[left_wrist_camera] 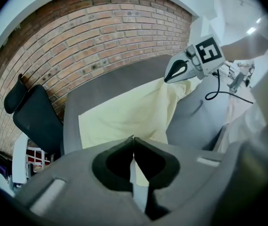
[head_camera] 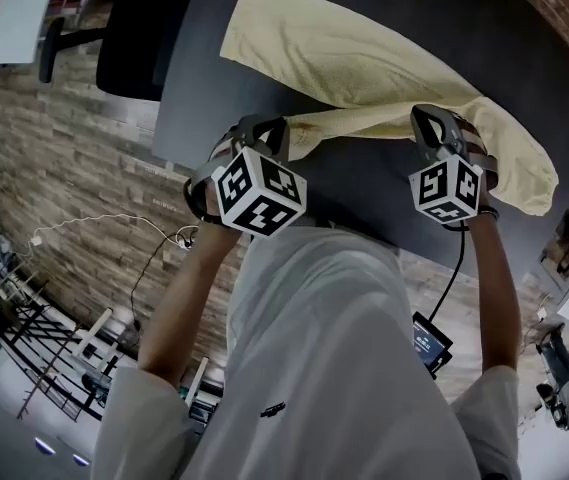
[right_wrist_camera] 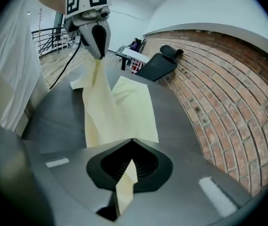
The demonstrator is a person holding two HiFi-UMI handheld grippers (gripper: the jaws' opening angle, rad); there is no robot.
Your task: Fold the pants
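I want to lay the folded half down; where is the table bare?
Bare table shows between the left gripper and right gripper, on the pants' near side, and beyond them toward the far edge. The right end is crowded with cloth.

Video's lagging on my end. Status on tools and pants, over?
Left tool shut on pants edge. Right tool shut on pants too. Edge lifted, rest flat on table. Nothing blocking.
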